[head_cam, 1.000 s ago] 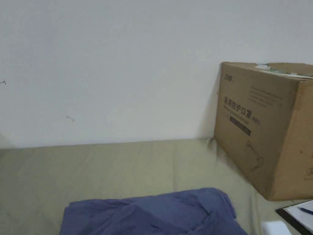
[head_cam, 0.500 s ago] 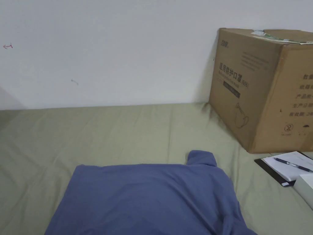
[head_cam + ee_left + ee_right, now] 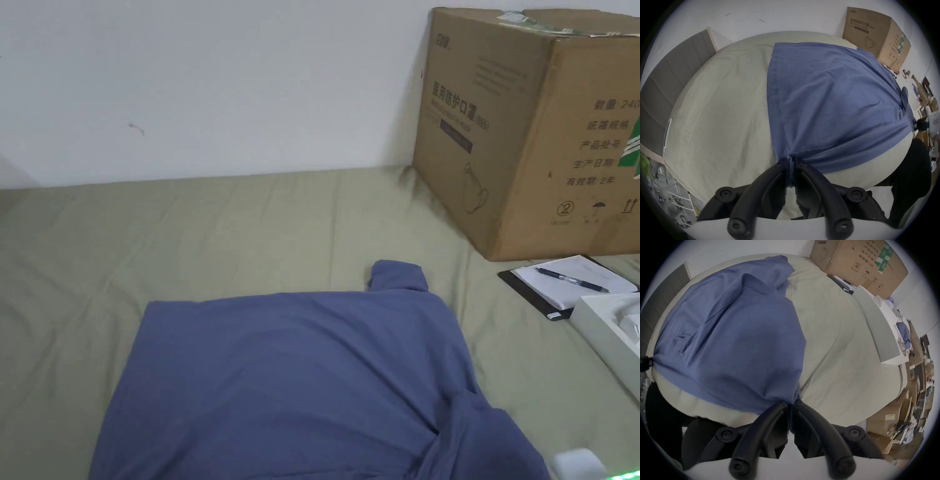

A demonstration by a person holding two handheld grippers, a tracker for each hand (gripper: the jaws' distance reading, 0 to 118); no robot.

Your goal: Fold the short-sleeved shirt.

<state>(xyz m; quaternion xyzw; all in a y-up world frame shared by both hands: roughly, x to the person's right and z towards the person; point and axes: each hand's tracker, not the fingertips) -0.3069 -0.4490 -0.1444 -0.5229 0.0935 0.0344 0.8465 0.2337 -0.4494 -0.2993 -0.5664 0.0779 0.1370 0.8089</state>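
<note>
1. Across the middle of the bed (image 3: pixel 250 219), toward its near edge, we see the blue shirt (image 3: pixel 294 375) spread out, its far hem lying flat on the olive sheet.
2. We have the left gripper (image 3: pixel 790 164) closed tight on one near corner of the cloth.
3. We have the right gripper (image 3: pixel 790 404) pinching the other near corner, jaws together.
4. At the far right corner stands a cardboard box (image 3: pixel 531 125), with a clipboard (image 3: pixel 562 284) just beside it.
</note>
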